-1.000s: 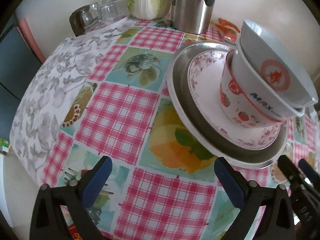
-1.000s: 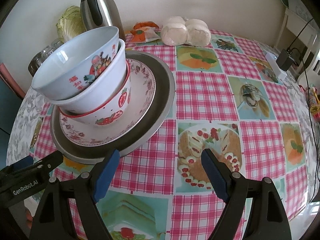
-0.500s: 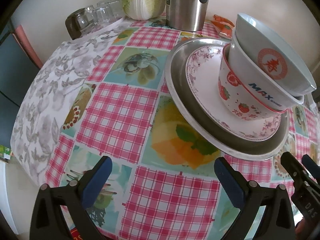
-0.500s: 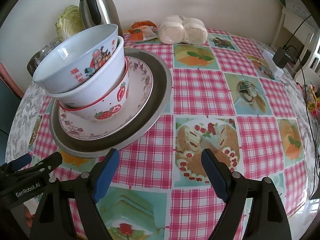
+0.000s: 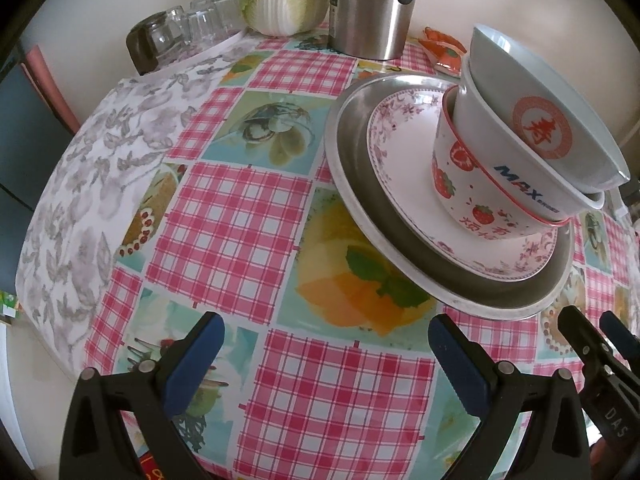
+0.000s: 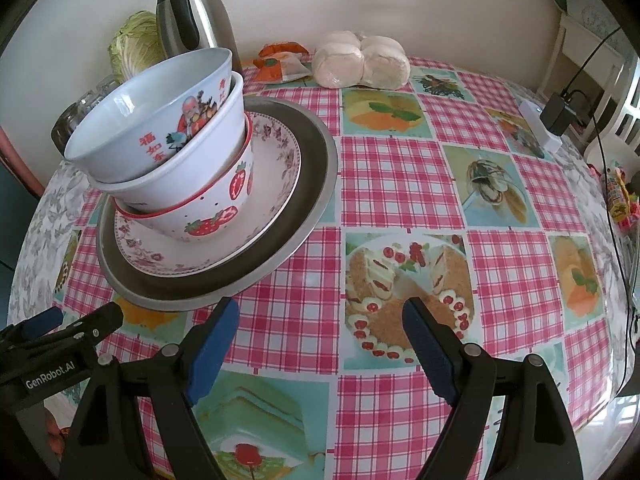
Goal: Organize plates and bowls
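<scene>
Three nested white printed bowls (image 6: 160, 152) stand on a floral plate (image 6: 276, 184) inside a round metal tray (image 6: 316, 184) on the checked counter (image 6: 400, 184). Left tool (image 5: 324, 356) and right tool (image 6: 320, 344) hang wide open, empty.

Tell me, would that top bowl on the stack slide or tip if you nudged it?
Probably. The top bowl sits tilted inside the bowl below, so a nudge could rock or slide it. Its glossy surface looks slippery, and it would likely chip if dropped.
</scene>
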Motion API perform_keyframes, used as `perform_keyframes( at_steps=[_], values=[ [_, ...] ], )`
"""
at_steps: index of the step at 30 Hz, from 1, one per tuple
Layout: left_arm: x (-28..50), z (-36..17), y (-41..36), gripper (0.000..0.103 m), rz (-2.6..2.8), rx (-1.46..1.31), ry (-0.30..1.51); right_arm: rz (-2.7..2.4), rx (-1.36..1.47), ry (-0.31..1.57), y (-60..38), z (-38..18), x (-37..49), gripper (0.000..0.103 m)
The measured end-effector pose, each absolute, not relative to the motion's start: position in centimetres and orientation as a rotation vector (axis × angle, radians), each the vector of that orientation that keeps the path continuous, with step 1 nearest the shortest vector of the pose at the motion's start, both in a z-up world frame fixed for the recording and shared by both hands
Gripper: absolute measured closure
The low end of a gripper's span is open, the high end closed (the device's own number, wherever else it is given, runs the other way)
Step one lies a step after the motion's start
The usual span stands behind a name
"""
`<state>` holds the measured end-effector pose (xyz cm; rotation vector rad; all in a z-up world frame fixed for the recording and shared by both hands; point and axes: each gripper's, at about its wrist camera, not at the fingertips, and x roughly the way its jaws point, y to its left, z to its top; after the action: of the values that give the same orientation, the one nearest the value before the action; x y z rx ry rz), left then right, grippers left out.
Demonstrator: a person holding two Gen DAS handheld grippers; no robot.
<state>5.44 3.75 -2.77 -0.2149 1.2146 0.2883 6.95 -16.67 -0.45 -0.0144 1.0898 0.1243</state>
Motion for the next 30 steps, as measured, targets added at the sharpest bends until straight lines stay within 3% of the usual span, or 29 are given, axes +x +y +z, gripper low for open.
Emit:
perform_keyframes(
  at_steps=[30],
  values=[
    [5.61,-2.43,3.77,0.0,0.31,-0.202,1.204,0.133,-0.016,1.082,-16.54,-0.24,7.26,0.019]
  ],
)
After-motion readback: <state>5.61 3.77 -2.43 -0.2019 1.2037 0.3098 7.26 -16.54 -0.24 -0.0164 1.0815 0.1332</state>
